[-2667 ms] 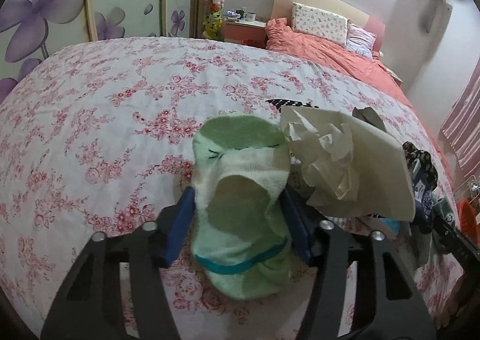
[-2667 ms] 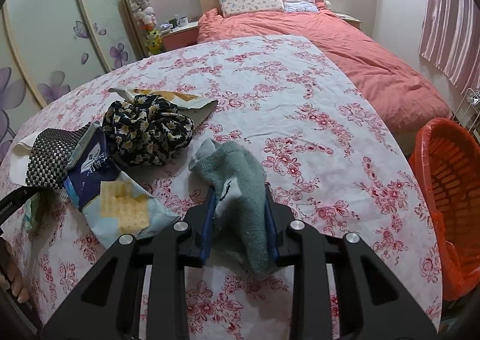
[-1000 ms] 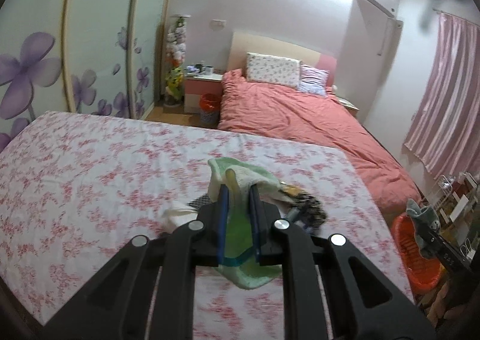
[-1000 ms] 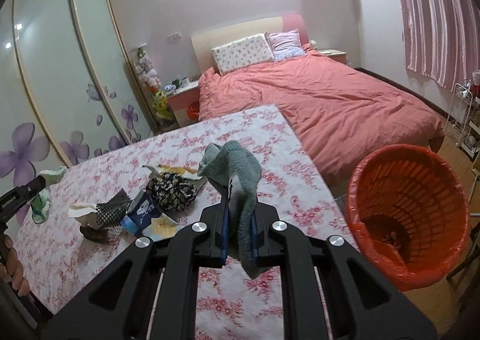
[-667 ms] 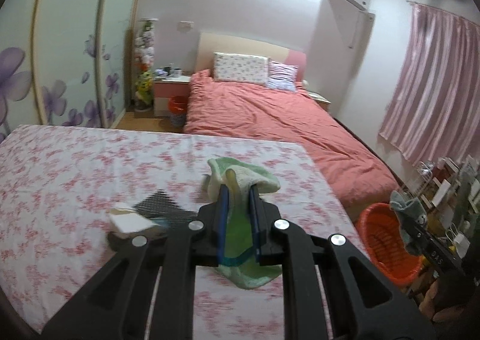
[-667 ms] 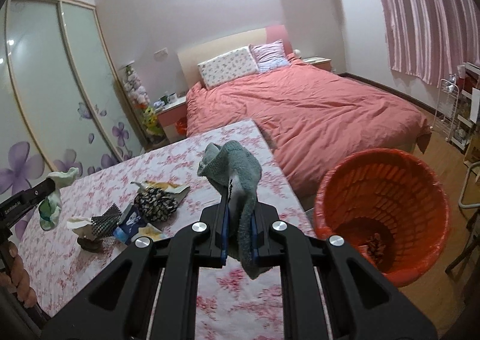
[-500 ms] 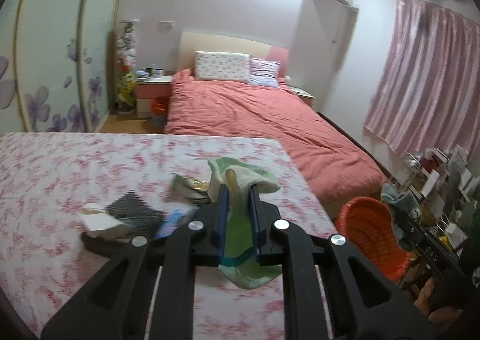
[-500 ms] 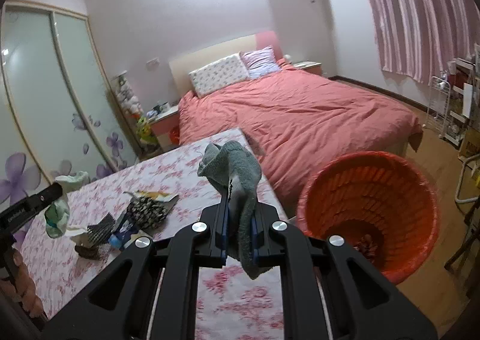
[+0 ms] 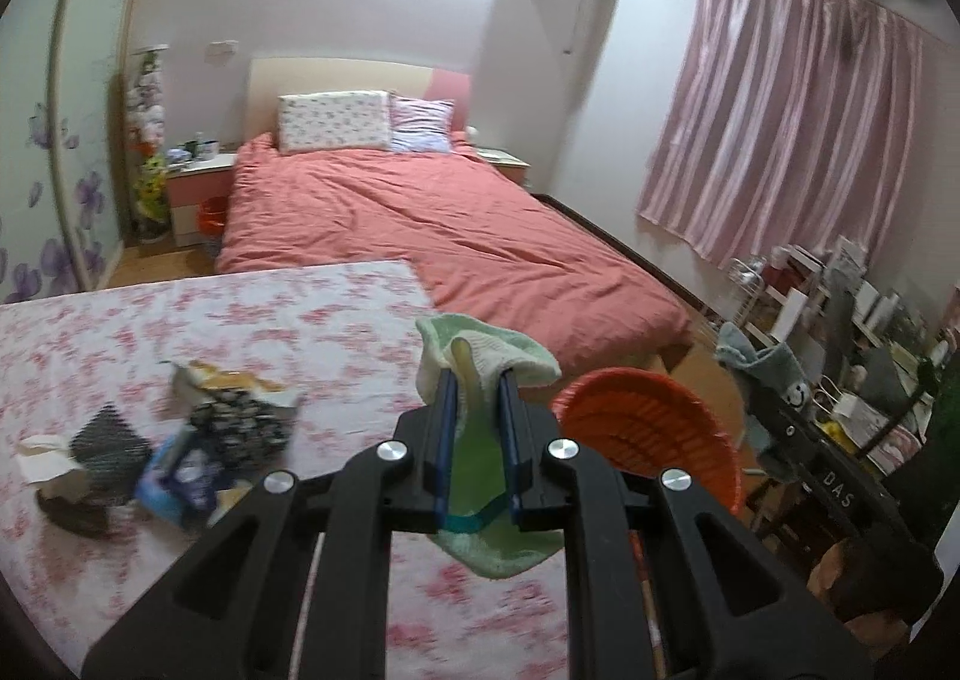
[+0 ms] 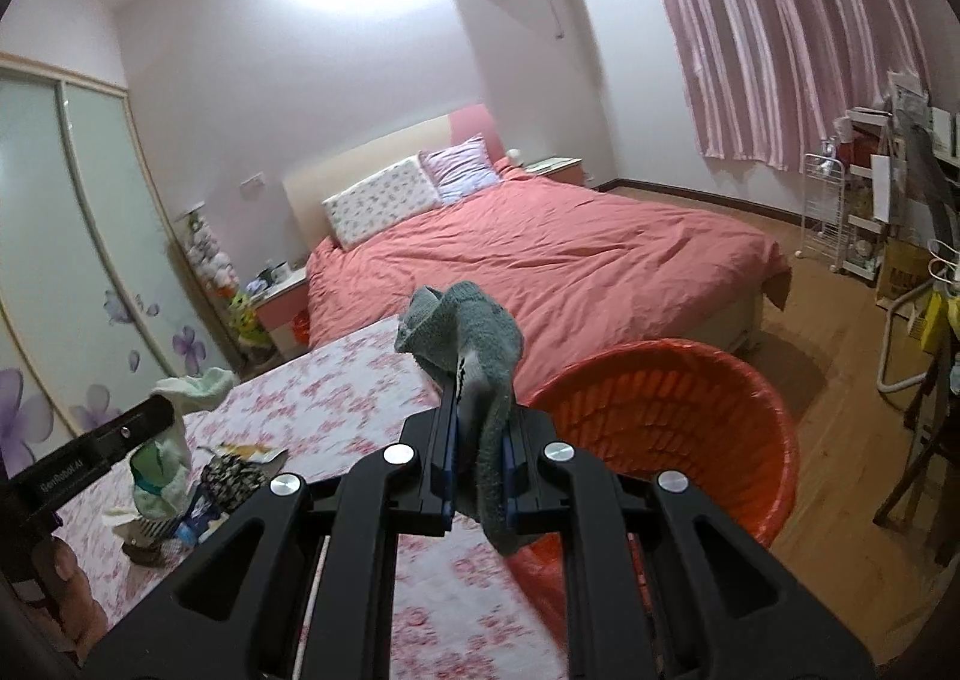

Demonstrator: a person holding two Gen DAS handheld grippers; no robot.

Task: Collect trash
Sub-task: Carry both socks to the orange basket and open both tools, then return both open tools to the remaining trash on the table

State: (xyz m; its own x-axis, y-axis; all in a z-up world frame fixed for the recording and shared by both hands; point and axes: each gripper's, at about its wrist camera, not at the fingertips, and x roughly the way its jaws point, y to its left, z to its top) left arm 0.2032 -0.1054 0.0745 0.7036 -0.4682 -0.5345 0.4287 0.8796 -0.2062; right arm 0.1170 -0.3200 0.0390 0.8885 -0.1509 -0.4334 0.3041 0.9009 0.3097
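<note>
Gripping socks, both claws [image 9: 475, 398] [image 10: 478, 428] hang near basket rim [image 10: 630, 353].

The round orange plastic basket [image 9: 654, 434] is partly hidden in both views: the left wrist view shows only its far rim past the black gripper frame, and the right wrist view covers its near side [image 10: 678, 434], so its contents cannot be told. The small pile of wrappers and dark patterned cloth [image 9: 180, 446] on the pink floral cloth is motion-blurred. The cluttered white shelving [image 9: 840, 320] holds items too small to identify.
</note>
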